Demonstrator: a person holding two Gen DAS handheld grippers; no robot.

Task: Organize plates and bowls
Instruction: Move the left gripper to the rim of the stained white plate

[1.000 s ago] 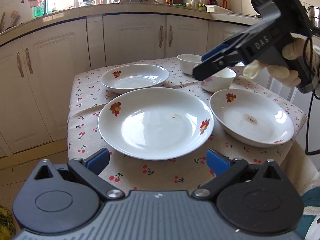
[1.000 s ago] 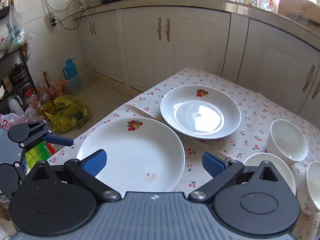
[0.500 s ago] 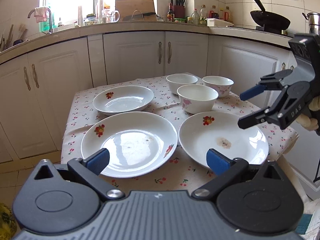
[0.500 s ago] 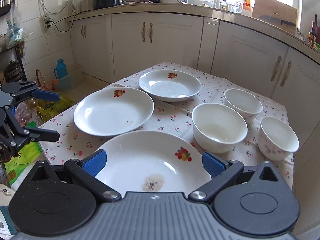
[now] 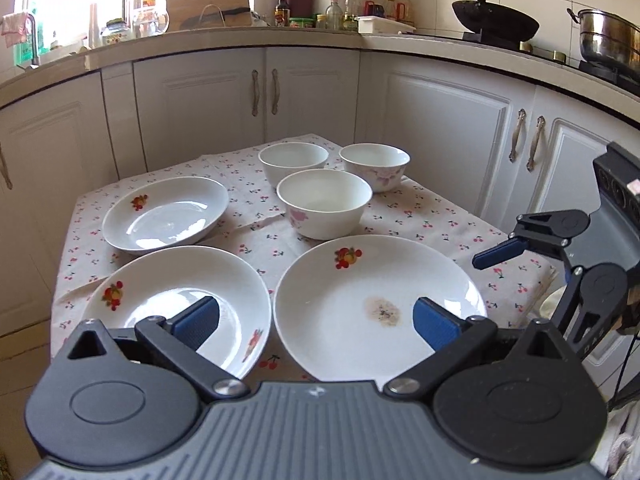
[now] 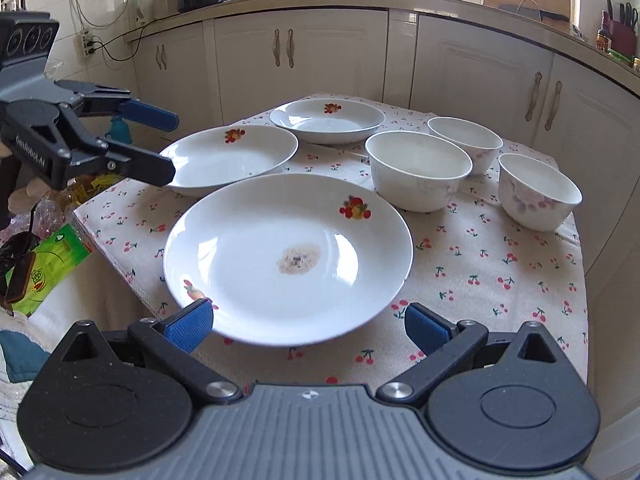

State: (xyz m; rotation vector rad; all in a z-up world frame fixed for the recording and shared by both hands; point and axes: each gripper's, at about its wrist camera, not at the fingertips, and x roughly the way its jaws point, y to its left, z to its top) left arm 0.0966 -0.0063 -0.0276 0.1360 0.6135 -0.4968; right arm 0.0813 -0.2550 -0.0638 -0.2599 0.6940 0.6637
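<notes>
We see a cherry-print cloth [image 5: 420,216] covering the surface at the frame's centre. Behind it, cream cabinet doors [image 5: 200,108] curve under a long counter. At upper right sit a black wok [image 5: 496,22] and a steel pot [image 5: 610,40]; upper centre, a knife block [image 5: 300,0] and bottles. In the right wrist view, a green packet [image 6: 48,268] lies at lower left.

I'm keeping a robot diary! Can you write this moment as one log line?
left tongs: open, empty | right tongs: open, empty | stained plate: nearest both | plates: three, unstacked | bowls: three, unstacked | table
</notes>
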